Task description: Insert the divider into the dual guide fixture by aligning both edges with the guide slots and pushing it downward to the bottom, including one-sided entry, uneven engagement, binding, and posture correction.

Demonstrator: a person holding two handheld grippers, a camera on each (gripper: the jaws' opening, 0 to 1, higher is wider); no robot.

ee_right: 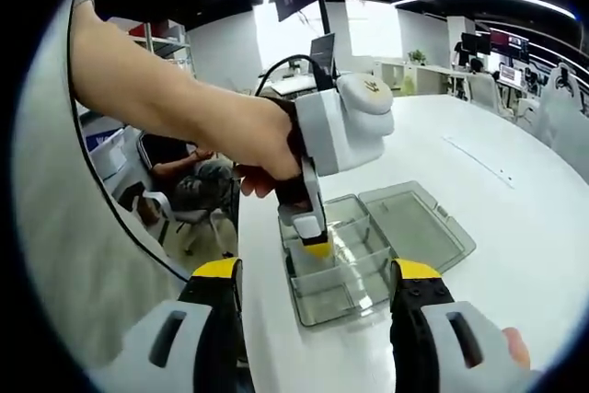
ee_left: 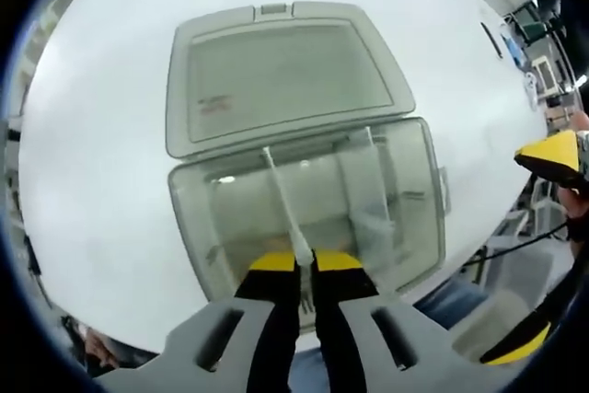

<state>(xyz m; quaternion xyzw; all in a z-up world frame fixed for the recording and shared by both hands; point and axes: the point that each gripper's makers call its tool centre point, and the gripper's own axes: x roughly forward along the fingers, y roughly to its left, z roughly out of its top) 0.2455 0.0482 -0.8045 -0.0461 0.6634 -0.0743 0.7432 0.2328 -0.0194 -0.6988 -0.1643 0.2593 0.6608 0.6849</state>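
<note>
Clear plastic box (ee_left: 304, 204) near the table's (ee_left: 101, 181) front edge, hinged lid (ee_left: 281, 75) lying open flat behind it toward the table's middle. Left gripper (ee_left: 303, 262) clamped narrow on the top edge of a thin translucent divider (ee_left: 281, 195), standing upright inside the box, left of a second divider (ee_left: 368, 186). Right gripper (ee_right: 317, 273) held back beyond the table's edge, jaws wide and holding nothing, facing the box (ee_right: 345, 269) and the left gripper (ee_right: 317, 248) in a hand (ee_right: 267, 149).

One clear plastic box (ee_left: 308, 200) sits on one white table (ee_left: 92, 181), with one lid (ee_left: 276, 71) open behind it. Two dividers stand inside: one (ee_left: 283, 200) held, one (ee_left: 375, 186) beside it. Two grippers: left (ee_left: 304, 269), right (ee_right: 313, 287).
</note>
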